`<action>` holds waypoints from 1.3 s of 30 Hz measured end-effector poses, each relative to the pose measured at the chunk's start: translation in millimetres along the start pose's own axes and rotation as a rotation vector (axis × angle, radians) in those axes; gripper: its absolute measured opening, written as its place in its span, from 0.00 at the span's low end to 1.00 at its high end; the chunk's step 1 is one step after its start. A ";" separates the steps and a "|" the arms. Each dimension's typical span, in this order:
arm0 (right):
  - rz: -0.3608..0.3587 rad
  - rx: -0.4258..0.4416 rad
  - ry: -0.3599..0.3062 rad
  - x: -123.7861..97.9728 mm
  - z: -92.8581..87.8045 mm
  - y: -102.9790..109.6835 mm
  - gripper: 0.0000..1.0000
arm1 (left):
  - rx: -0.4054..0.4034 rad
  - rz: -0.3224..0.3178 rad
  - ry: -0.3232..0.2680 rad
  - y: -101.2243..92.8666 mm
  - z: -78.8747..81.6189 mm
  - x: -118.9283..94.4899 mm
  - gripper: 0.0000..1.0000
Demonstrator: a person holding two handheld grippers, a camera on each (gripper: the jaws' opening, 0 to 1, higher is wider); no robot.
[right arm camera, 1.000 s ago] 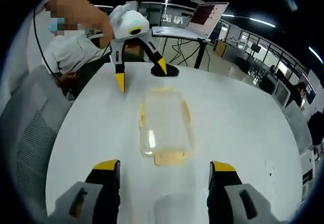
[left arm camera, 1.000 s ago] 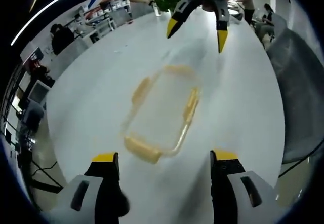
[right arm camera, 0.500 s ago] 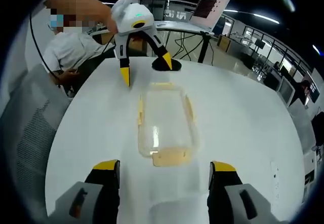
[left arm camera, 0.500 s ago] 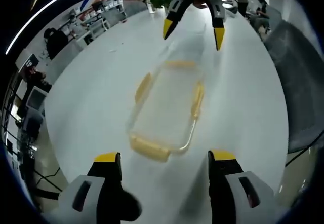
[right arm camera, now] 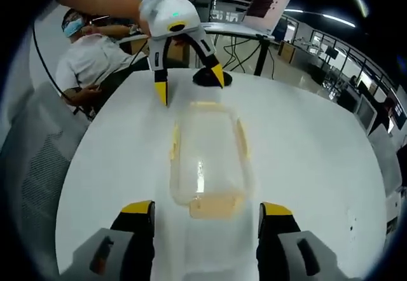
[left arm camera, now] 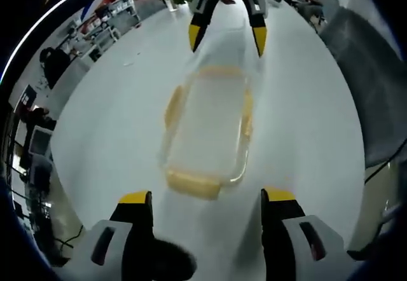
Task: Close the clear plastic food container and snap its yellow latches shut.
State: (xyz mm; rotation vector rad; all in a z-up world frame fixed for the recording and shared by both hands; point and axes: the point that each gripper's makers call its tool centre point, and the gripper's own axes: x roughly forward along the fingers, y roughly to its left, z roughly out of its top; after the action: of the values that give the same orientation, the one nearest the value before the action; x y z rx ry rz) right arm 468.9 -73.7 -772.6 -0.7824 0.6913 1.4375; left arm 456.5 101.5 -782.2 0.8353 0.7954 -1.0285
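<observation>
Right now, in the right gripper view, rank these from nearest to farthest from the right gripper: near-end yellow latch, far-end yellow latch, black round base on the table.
1. Near-end yellow latch, just ahead, between the jaws.
2. Far-end yellow latch, at the clear plastic container's opposite end.
3. Black round base, beyond the container, beside the left gripper.

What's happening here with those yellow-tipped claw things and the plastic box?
A person holds a pair of tongs in each hand, facing each other over a clear plastic food container lying on a round white table. The left tongs and the right tongs are both open and hover at opposite ends of the container, touching nothing. The lid seems to sit on top, and its yellow latches look not yet pressed down.
</observation>
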 end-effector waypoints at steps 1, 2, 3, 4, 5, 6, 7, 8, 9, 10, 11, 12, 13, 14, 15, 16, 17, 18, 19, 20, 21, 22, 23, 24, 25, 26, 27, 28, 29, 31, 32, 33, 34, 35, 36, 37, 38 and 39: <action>0.005 0.001 0.004 1.0 -0.3 -0.7 0.63 | 0.004 -0.002 0.001 1.1 -0.1 0.5 0.67; 0.006 0.000 0.004 1.6 -0.4 -1.3 0.64 | 0.006 -0.004 0.002 1.8 -0.1 1.2 0.66; 0.010 0.001 0.006 2.4 -0.7 -2.1 0.63 | 0.010 -0.006 0.004 2.3 -0.3 2.2 0.66; 0.021 0.006 0.015 3.5 -2.2 -1.8 0.62 | 0.020 -0.008 0.010 3.1 -1.1 4.0 0.66; 0.031 0.009 0.023 4.6 -3.7 -0.9 0.60 | 0.025 -0.011 0.013 3.3 -1.4 5.1 0.66; 0.032 0.008 0.029 5.7 -4.7 -1.0 0.59 | 0.031 -0.013 0.016 3.1 -1.2 5.9 0.66; 0.038 0.013 0.037 6.9 -6.0 -0.8 0.58 | 0.037 -0.015 0.018 3.2 -1.4 6.7 0.66; 0.038 0.015 0.044 8.2 -7.2 -1.3 0.57 | 0.042 -0.018 0.021 4.4 -2.7 8.0 0.65; 0.040 0.016 0.047 8.6 -7.6 -1.1 0.56 | 0.039 -0.016 0.026 6.0 -3.6 8.7 0.65; 0.044 0.015 0.053 9.4 -8.0 -0.5 0.55 | 0.037 -0.017 0.027 7.4 -4.1 9.3 0.65; 0.048 0.014 0.055 9.9 -8.1 0.1 0.54 | 0.037 -0.019 0.026 7.7 -4.0 9.6 0.65; 0.050 0.009 0.061 10.7 -8.5 0.1 0.53 | 0.042 -0.021 0.028 8.1 -4.1 9.9 0.65; 0.049 0.006 0.067 11.1 -8.9 -0.2 0.53 | 0.049 -0.022 0.032 8.6 -4.7 10.4 0.65; 0.051 0.006 0.068 11.4 -8.7 -0.5 0.52 | 0.054 -0.021 0.037 9.1 -5.1 10.5 0.65; 0.052 0.007 0.067 11.9 -8.1 -0.9 0.52 | 0.054 -0.020 0.038 10.4 -5.0 10.9 0.65; 0.052 0.006 0.068 12.5 -7.9 -1.4 0.52 | 0.052 -0.022 0.036 11.3 -5.2 11.7 0.65; 0.052 0.003 0.072 13.4 -8.2 -1.9 0.52 | 0.048 -0.026 0.033 11.8 -4.9 12.5 0.65; 0.052 0.001 0.074 13.9 -8.3 -2.2 0.51 | 0.050 -0.027 0.033 12.0 -4.5 12.6 0.65; 0.054 -0.002 0.076 14.8 -8.7 -2.3 0.51 | 0.054 -0.028 0.035 12.3 -4.6 12.9 0.65; 0.054 -0.011 0.088 16.1 -10.2 -3.2 0.51 | 0.057 -0.031 0.038 13.0 -5.2 14.0 0.65; 0.054 -0.012 0.090 16.4 -10.2 -3.7 0.50 | 0.056 -0.039 0.035 13.0 -4.4 14.6 0.65; 0.056 -0.009 0.090 16.6 -9.9 -4.0 0.50 | 0.061 -0.040 0.037 13.4 -4.2 14.5 0.65; 0.056 -0.003 0.092 17.5 -9.7 -4.6 0.50 | 0.075 -0.031 0.035 16.0 -3.2 14.5 0.66; 0.055 -0.001 0.094 17.8 -9.9 -5.1 0.50 | 0.080 -0.028 0.035 16.8 -3.0 14.4 0.66; 0.050 -0.008 0.105 18.3 -11.1 -6.6 0.49 | 0.088 -0.027 0.043 18.3 -3.5 14.2 0.65; 0.050 -0.011 0.108 18.6 -11.3 -6.9 0.48 | 0.089 -0.027 0.048 18.7 -3.4 14.1 0.63; 0.047 -0.022 0.116 19.0 -12.4 -7.6 0.47 | 0.088 -0.030 0.049 18.4 -3.2 14.3 0.62; 0.052 -0.025 0.125 20.1 -14.3 -7.2 0.46 | 0.087 -0.041 0.047 17.5 -3.4 15.3 0.61; 0.056 -0.020 0.130 21.1 -15.4 -7.3 0.46 | 0.086 -0.046 0.046 17.0 -3.1 15.8 0.60; 0.058 -0.016 0.134 22.4 -16.3 -7.9 0.47 | 0.090 -0.057 0.046 16.3 -2.4 16.3 0.60; 0.059 -0.016 0.138 22.6 -16.7 -8.1 0.47 | 0.088 -0.059 0.046 17.3 -2.2 16.9 0.60; 0.060 -0.016 0.140 22.5 -16.1 -7.9 0.47 | 0.084 -0.061 0.047 17.8 -2.1 17.2 0.60; 0.061 -0.016 0.140 22.6 -15.7 -8.0 0.47 | 0.081 -0.064 0.045 17.9 -1.8 17.4 0.60; 0.064 -0.016 0.141 22.6 -15.5 -7.4 0.47 | 0.077 -0.067 0.042 17.8 -1.2 17.8 0.60; 0.067 -0.018 0.143 23.0 -15.7 -7.4 0.47 | 0.078 -0.070 0.040 17.9 -1.1 18.5 0.60; 0.069 -0.018 0.145 23.3 -16.6 -7.8 0.47 | 0.082 -0.077 0.035 17.5 -0.5 19.2 0.59; 0.071 -0.017 0.146 23.4 -16.8 -8.0 0.47 | 0.084 -0.082 0.033 17.1 0.1 19.4 0.59; 0.072 -0.020 0.145 23.2 -16.4 -7.9 0.47 | 0.083 -0.085 0.033 17.5 0.4 19.7 0.59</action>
State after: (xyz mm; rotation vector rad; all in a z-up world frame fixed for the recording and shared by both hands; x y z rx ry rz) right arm 478.3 -73.2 -800.6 -0.8916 0.8243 1.4649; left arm 479.0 98.3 -795.4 0.8976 0.8260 -1.1315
